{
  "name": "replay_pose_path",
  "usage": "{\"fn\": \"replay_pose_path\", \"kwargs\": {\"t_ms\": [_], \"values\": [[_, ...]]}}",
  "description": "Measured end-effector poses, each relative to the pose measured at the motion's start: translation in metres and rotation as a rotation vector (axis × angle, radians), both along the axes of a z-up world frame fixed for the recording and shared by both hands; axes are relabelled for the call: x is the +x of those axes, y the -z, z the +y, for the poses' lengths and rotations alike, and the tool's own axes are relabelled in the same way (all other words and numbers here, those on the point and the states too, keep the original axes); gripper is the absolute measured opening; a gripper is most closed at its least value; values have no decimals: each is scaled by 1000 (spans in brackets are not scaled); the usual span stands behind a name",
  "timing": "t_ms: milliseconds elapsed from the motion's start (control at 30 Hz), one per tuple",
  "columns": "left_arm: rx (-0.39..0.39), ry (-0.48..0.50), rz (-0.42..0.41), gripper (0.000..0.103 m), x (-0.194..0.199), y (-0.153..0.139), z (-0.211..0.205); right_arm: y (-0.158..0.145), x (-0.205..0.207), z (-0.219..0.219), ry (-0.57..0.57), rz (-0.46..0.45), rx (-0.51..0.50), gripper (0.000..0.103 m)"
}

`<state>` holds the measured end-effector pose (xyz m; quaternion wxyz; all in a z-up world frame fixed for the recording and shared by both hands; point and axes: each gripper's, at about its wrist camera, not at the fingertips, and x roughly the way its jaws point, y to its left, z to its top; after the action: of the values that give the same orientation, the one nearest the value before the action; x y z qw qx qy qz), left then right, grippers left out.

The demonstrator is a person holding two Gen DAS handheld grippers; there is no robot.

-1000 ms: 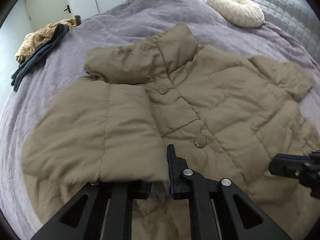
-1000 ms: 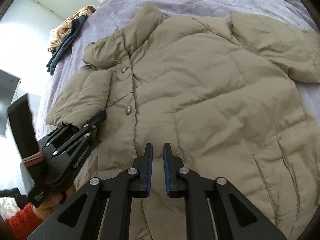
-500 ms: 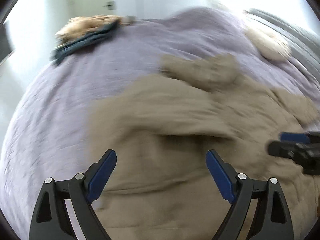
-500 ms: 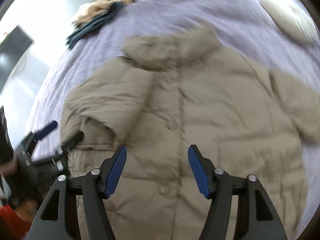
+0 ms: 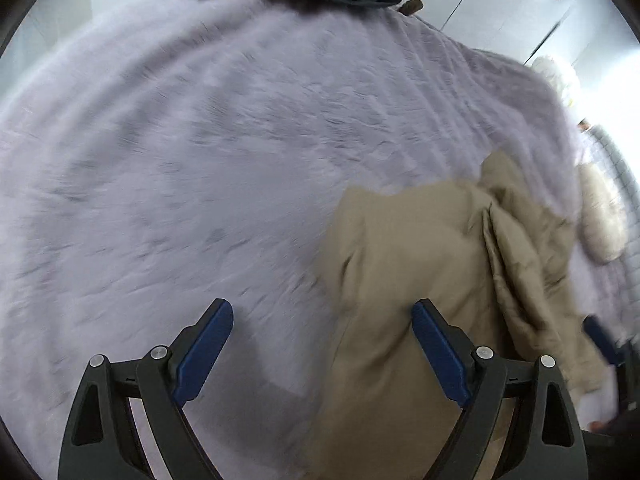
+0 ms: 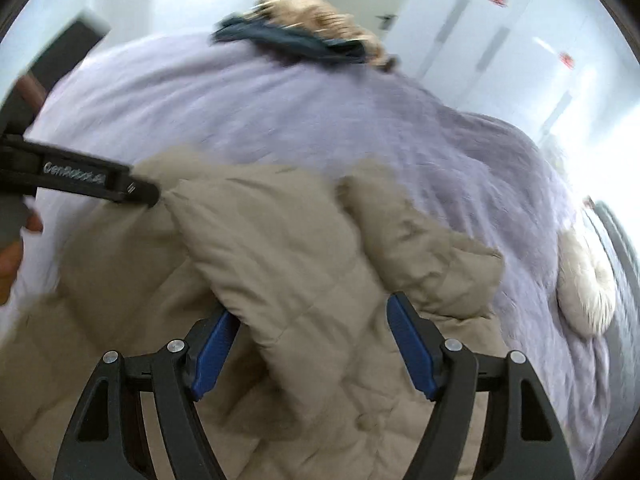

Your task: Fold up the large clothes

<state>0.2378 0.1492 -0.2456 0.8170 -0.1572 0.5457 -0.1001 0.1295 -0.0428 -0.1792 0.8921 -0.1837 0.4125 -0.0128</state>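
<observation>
A tan puffer jacket (image 5: 420,264) lies on the purple bed cover (image 5: 180,160), one sleeve folded over its front. My left gripper (image 5: 322,344) hangs wide open over the jacket's left edge, one finger above bare cover, nothing held. My right gripper (image 6: 314,344) hovers over the jacket (image 6: 288,240) with its jaws opening. A puffy fold rises between them and hides the left pad's tip, but neither pad presses on it. The left gripper (image 6: 136,192) shows at the jacket's left edge. The right gripper (image 5: 600,336) is a blur at far right.
A heap of dark teal and tan clothes (image 6: 304,36) lies at the bed's far edge. A round cream cushion (image 6: 584,292) rests at the right by a grey quilted headboard (image 5: 616,184). White cupboard doors (image 6: 500,40) stand behind. A hand (image 6: 12,256) shows at far left.
Both grippers went from shut to wide open and let the jacket go. Both views rolled and swung left. The left gripper now sits over the jacket's left edge and bare cover.
</observation>
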Motion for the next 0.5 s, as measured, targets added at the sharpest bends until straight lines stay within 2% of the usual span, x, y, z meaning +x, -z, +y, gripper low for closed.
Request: {"fn": "replay_pose_path", "kwargs": {"t_ms": [33, 100, 133, 167, 200, 233, 300, 367, 433, 500], "values": [[-33, -3, 21, 91, 10, 5, 2, -4, 1, -10, 47, -12, 29, 78], [-24, -26, 25, 89, 22, 8, 1, -7, 3, -39, 147, -16, 113, 77], [-2, -26, 10, 70, 24, 6, -3, -7, 3, -61, 206, -4, 183, 60], [31, -14, -18, 55, 24, 0, -11, -4, 0, -76, 240, 14, 247, 36], [43, 3, -31, 31, 24, -4, -16, 1, 0, -94, 283, 47, 318, 5], [66, 25, -58, 26, 21, -9, -25, 10, -3, -117, 350, 80, 398, 5], [173, 74, -144, 26, 12, -21, -43, 26, -12, -150, 443, 117, 551, 5], [274, 107, -186, 26, 10, -19, -57, 57, -25, -184, 551, 178, 773, 5], [330, 99, -161, 26, 18, -6, -59, 87, -40, -206, 633, 228, 997, 7], [334, 66, -133, 26, 25, 2, -51, 98, -55, -218, 700, 207, 1151, 11]]}}
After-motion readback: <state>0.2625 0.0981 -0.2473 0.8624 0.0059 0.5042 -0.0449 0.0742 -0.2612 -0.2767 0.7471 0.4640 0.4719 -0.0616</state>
